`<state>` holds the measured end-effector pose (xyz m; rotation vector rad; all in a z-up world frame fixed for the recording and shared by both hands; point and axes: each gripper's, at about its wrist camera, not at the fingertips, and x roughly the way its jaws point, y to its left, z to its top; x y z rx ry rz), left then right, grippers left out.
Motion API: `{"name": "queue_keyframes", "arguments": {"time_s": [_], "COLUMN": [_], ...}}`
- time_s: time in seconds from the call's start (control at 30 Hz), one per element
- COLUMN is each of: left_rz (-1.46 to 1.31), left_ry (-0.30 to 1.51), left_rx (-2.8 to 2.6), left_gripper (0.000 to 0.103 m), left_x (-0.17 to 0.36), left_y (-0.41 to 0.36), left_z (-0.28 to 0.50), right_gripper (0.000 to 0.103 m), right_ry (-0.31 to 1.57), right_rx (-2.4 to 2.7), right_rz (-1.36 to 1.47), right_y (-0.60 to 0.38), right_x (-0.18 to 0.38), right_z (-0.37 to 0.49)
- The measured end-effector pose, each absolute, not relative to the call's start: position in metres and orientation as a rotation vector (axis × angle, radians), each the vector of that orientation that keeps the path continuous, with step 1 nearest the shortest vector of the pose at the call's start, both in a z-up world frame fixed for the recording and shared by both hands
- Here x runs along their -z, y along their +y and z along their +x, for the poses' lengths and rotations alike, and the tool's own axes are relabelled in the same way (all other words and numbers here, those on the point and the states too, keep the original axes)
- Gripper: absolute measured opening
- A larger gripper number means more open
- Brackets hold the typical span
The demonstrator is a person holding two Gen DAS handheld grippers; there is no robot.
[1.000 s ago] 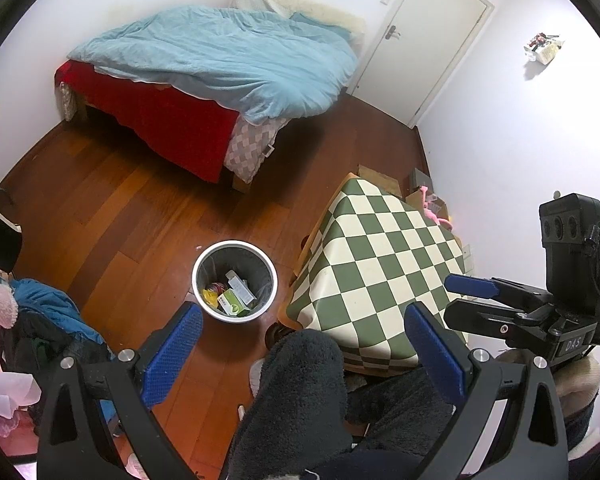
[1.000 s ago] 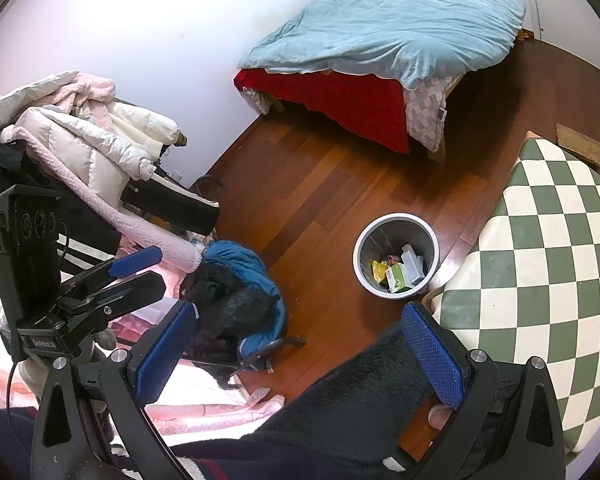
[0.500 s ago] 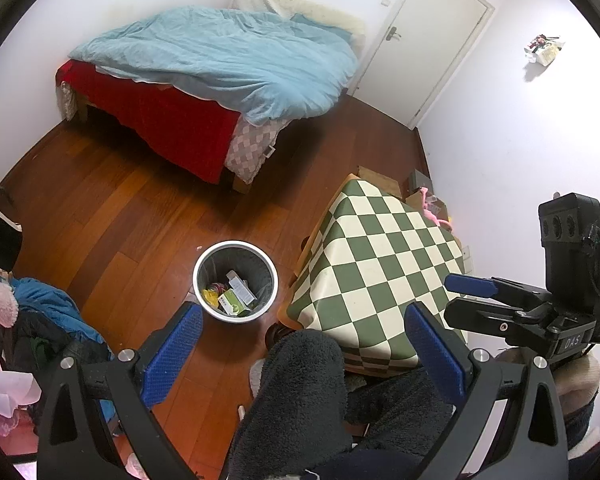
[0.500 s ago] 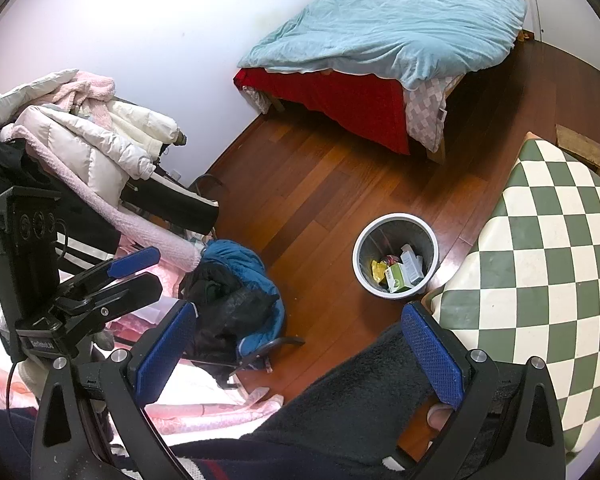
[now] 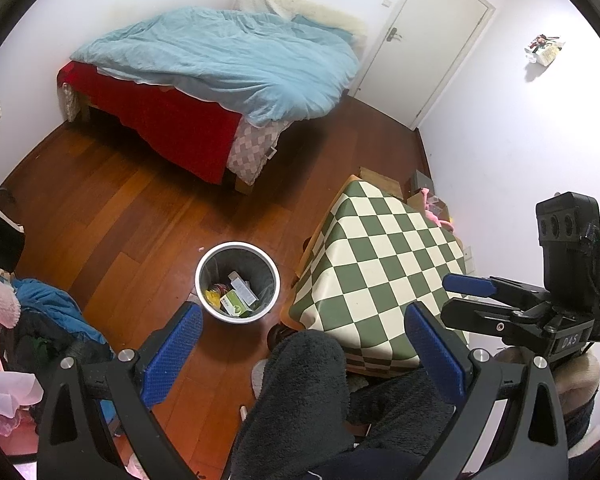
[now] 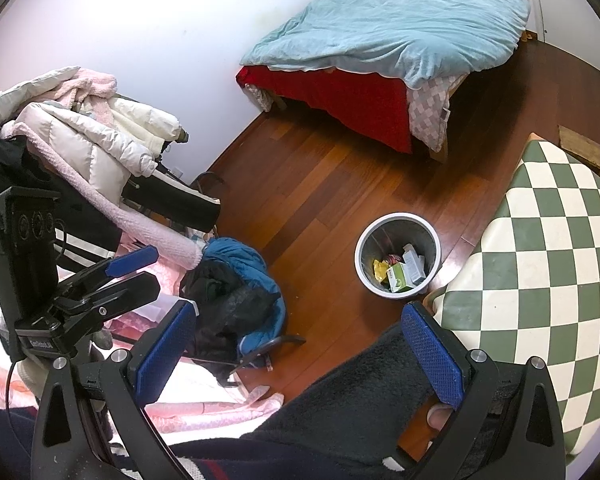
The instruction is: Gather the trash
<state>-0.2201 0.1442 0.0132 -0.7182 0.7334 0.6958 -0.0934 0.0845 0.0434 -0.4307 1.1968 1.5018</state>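
Trash (image 5: 236, 296) already lies in the bin (image 5: 237, 250) on the floor beside the checkered tabletop (image 5: 380, 264), which looks bare. Left gripper (image 5: 300, 340) and right gripper (image 6: 296, 340) both hang above with jaws wide apart, holding nothing. No loose litter shows on the floor, so collection seems finished or nearly so.

Your two grippers carry blue textured pads (image 5: 172, 354) on black frames. The table cover (image 5: 384, 276) is a green-and-cream check. You see a bin (image 5: 237, 281) with a white rim and grey inside, holding a green carton (image 6: 399, 276) and a yellow wrapper (image 6: 380, 270). Floor (image 5: 140, 216): reddish-brown wood. Bed: light blue duvet (image 5: 228, 60), red sheet (image 5: 172, 128), pink-and-white checked corner. Clothes pile (image 6: 80, 148): white, pink, black, blue.
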Motion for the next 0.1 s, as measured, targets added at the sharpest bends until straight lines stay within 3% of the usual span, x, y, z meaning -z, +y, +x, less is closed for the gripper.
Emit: {"name": "queue_keyframes", "arguments": {"time_s": [0.1], "left_rz": [-0.72], "left_ry": [0.731], "left_rx": [-0.696], "left_gripper": [0.103], "left_x": [-0.0145], "left_y": [0.1448], "left_z": [-0.22], "right_gripper": [0.103], "right_ry": [1.198], "right_rx": [-1.502], "right_rz": [-0.43], "right_y": [0.0844], "right_x": [-0.0437], "right_z": [-0.0935]}}
